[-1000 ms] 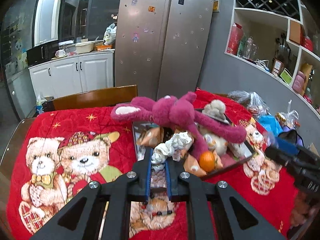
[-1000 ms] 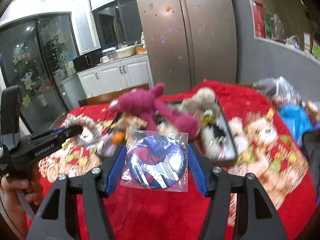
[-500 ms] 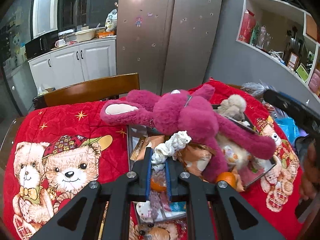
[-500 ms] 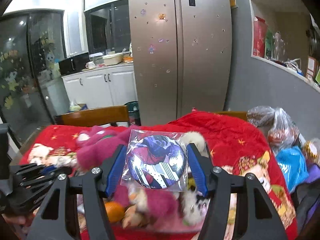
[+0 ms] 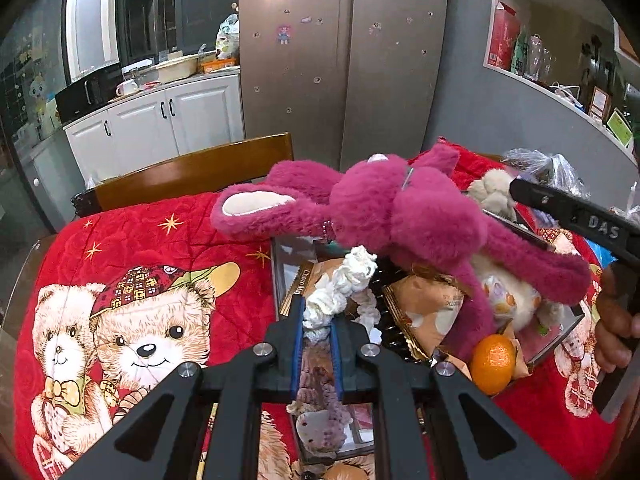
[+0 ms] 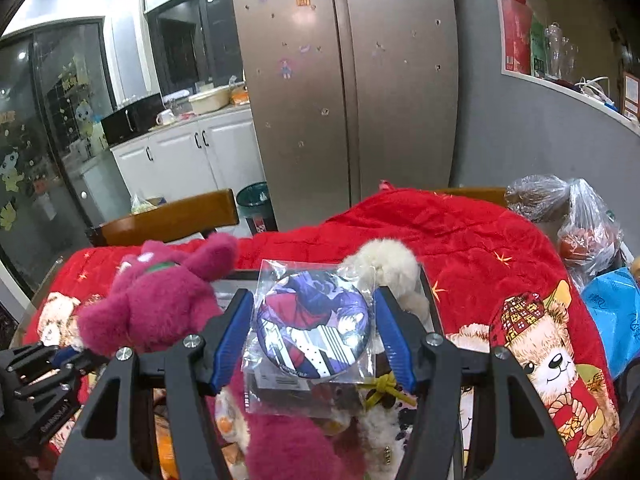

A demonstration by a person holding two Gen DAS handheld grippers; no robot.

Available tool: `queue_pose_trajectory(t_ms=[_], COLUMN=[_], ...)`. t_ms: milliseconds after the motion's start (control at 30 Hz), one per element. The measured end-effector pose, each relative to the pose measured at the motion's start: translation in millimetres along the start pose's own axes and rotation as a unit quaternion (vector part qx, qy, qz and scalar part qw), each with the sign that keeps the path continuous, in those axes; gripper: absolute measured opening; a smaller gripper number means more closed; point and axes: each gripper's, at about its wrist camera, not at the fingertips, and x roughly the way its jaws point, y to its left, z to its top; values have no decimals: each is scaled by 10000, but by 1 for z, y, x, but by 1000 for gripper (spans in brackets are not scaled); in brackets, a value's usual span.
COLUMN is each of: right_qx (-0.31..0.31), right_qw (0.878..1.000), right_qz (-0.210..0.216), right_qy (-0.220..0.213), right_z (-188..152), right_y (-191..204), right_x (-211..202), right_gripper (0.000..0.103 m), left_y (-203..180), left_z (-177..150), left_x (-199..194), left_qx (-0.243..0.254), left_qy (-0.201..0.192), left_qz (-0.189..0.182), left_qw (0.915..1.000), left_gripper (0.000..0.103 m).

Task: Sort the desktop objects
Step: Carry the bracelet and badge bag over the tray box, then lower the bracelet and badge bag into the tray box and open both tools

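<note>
My left gripper (image 5: 316,320) is shut on a fluffy braided loop (image 5: 344,284), white at the top and mauve below. It hovers over the near left end of a dark tray (image 5: 276,276). The tray holds a magenta plush bear (image 5: 400,216), a snack packet (image 5: 432,308), an orange (image 5: 492,362) and a white plush (image 5: 492,196). My right gripper (image 6: 314,300) is shut on a round badge in a clear sleeve (image 6: 314,328), above the tray between the magenta plush bear (image 6: 160,304) and the white plush (image 6: 388,264).
A red bear-print cloth (image 5: 140,264) covers the table. A wooden chair back (image 5: 192,172) stands at the far edge. Plastic bags (image 6: 580,224) and a blue bag (image 6: 616,312) lie at the right. A hand (image 5: 616,320) holds the other gripper at the right.
Both grippers have moved forward and down over the tray, so the plush toys look nearer. The right view swung from the table's left side onto the tray. Both grips are unchanged.
</note>
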Motion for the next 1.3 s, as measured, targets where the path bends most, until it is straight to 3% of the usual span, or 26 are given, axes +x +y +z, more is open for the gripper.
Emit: queue_pose_trajectory(t_ms=[133,567,633,700,800,900,967,1167,1300], right_qx=[22,-104,-91,-86,-122,-187,-242,-322,-250], right_qw=[9997,9991,9991,9991,9988,9992,9993,9983,9982], right_qz=[-78,-181,-182,-160,-139,-74,-96,-495,-535], right_qy=[222,360,372,388,446,359,286,16,-90], right_z=[-5,-11,-10,-11,-11,-10,-9,-2,1], right_y=[-3,4,3,4,6,9,10,15,12], right_x=[13,19,20,21,21,17,12,-4,-11], right_gripper=[63,63,64,64,72,96,103,103,103], left_y=[-2,-4,-1,1,3,0,-1,4,5], left_z=[0,-1,-2,-3,-3,-4,-5,-2,0], left_x=[0,6,8,11,14,13,11,6,5], left_qx=[15,-53,-138,-203,-312,-214,-182,-404,-435], left_qy=[5,127,189,276,444,367,326,154,95], left_qz=[15,-54,34,114,-1,30,68,-104,-70], left_qw=[10000,9999,9997,9993,9985,9991,9993,9990,9990], left_gripper=[12,14,29,68,97,103,103,103,103])
